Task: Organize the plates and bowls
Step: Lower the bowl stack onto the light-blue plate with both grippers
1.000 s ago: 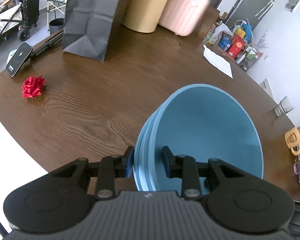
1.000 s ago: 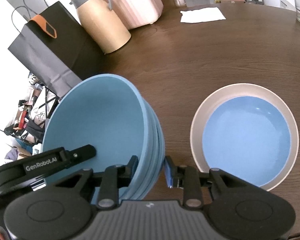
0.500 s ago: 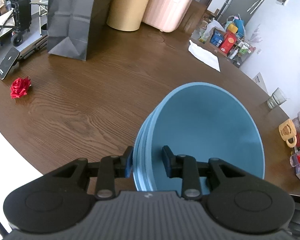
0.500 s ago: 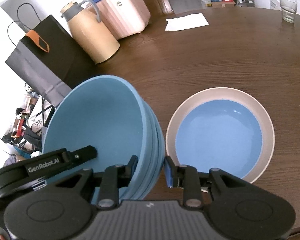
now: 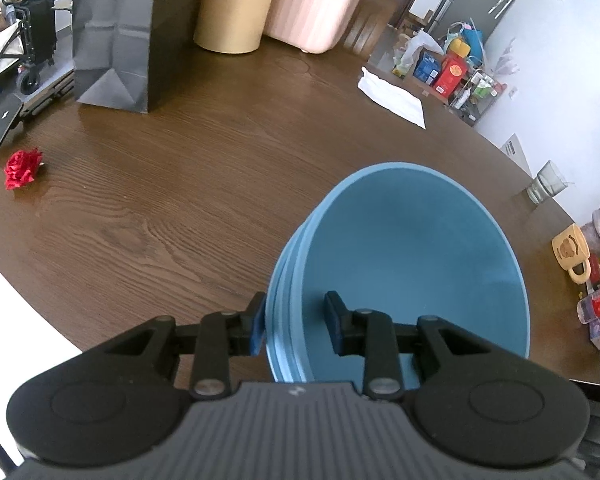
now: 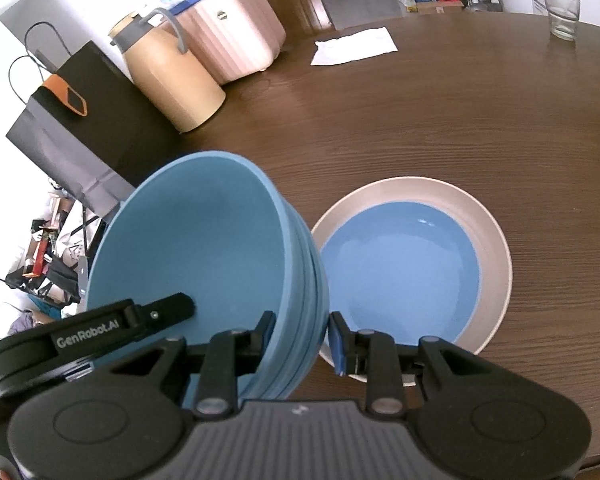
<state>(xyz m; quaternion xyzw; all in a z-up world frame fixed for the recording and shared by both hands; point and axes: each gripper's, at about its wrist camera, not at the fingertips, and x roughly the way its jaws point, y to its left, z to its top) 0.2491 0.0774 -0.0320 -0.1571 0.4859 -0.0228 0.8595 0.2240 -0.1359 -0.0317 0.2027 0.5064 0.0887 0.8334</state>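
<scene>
Both the left gripper (image 5: 296,326) and right gripper (image 6: 302,336) are pinching the rim of the nested bowl stack (image 6: 204,240), carrying it beside the plate (image 6: 492,232); placing it is pending.

Left claw (image 5: 296,328): matte black housing, ribbed grey centre panel with small pale logo mark, two round raised discs on rounded shoulders. Black linkage bars pinned with silver screw heads. Black fingers (image 5: 336,320), one tipped with blue pad.

Right claw (image 6: 302,340): same black body, ribbed panel, twin discs, silver pivot screws. Blue pad on right-hand finger, black finish on the other.

Seen from right wrist view, side of left claw: black finger bar printed "GenRobot.AI" in white lettering, small screw near tip.
</scene>
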